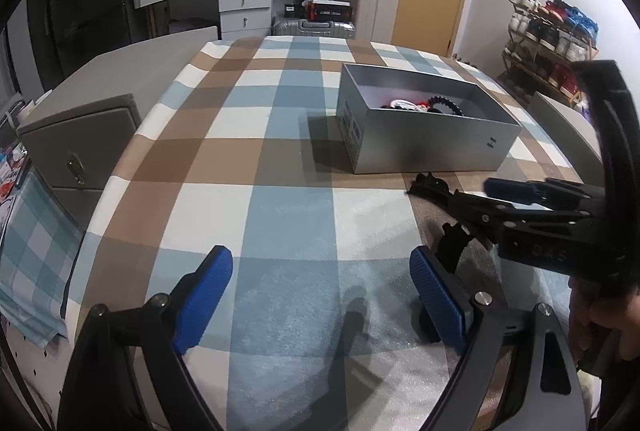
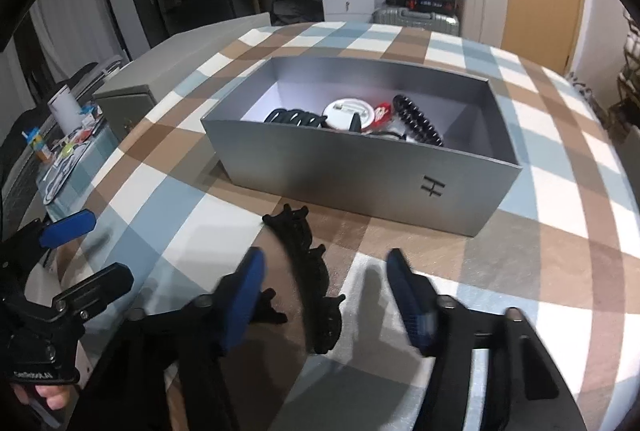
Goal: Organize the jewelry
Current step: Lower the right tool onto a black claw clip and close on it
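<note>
The right gripper [image 2: 324, 295], a black frame with blue ribbed pads, has its jaws spread wide and holds nothing. Between and just beyond its fingers lies a long, curved black plastic hair claw clip [image 2: 310, 271] with toothed edges, resting flat on the checked blue, brown and white tablecloth [image 2: 168, 159]. Whether the left pad touches the clip cannot be told; the right pad is apart from it.

The left gripper [image 1: 320, 295], of the same build, also stands wide open and empty over bare cloth at the near edge, to the left of the right gripper.

Just beyond the clip, at the middle of the table, sits an open rectangular grey cardboard box [image 2: 360, 167]. Inside it are a black claw clip [image 2: 294, 118], a round white case [image 2: 346, 111], a small red and white item [image 2: 382, 113] and a black beaded bracelet [image 2: 416, 123]. At the table's far left stands a closed grey-green box with a metal latch [image 1: 80, 147].

The loose clip looks light, rigid and smooth, so it is likely to slide or pivot if pinched at one end. Its teeth look thin and might snap or snag. The safest hold seems to be across the thick curved spine near its middle, with the pads closing on its two long sides, then a short lift over the near wall of the box.
</note>
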A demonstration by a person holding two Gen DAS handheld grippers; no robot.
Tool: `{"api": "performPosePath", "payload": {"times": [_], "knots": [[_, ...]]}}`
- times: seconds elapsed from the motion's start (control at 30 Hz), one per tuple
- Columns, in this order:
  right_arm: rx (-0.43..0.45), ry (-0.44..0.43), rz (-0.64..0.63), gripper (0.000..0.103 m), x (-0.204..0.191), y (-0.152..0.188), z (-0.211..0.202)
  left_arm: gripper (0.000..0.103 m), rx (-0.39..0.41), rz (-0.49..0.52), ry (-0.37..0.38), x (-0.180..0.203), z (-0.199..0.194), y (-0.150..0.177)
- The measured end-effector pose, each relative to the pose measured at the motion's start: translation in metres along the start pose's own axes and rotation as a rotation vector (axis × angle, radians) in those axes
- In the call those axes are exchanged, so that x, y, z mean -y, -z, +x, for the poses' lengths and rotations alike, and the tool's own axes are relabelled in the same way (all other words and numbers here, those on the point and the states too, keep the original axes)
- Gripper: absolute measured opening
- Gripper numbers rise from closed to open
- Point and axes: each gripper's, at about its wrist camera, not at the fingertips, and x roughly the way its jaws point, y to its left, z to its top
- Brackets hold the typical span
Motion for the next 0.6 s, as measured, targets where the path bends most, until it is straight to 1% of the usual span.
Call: {"api": "performPosePath", "payload": {"times": [0.1,0.17,0.2,0.27,0.33,0.43,0.6], "knots": [[-0.018,-0.012,0.008,0.042,0.002,0.001,0.004,0.087,-0.001,0.019,-0.01,0.003,0.0,0.001],[-0.013,-0.002,0.008,0.036,0.002,0.001,0.004,0.087,0.002,0.027,-0.008,0.005,0.0,0.0],[-0.013,0.003,0.007,0.034,0.003,0.001,0.004,0.087,0.002,0.032,-0.007,0.007,0.0,0.0],[-0.012,0.022,0.008,0.026,0.002,0.002,0.003,0.087,-0.001,0.041,-0.012,0.01,0.002,-0.001],[-0.014,0.052,-0.008,0.022,0.0,0.003,0.003,0.087,-0.002,0.044,-0.003,0.012,0.002,-0.002],[-0.006,0.066,-0.03,0.02,-0.002,0.005,0.002,0.087,-0.004,0.054,-0.007,0.014,0.003,-0.002],[0.009,0.056,-0.023,0.017,0.002,0.01,-0.003,0.087,-0.012,0.074,-0.018,0.018,0.004,-0.001]]}}
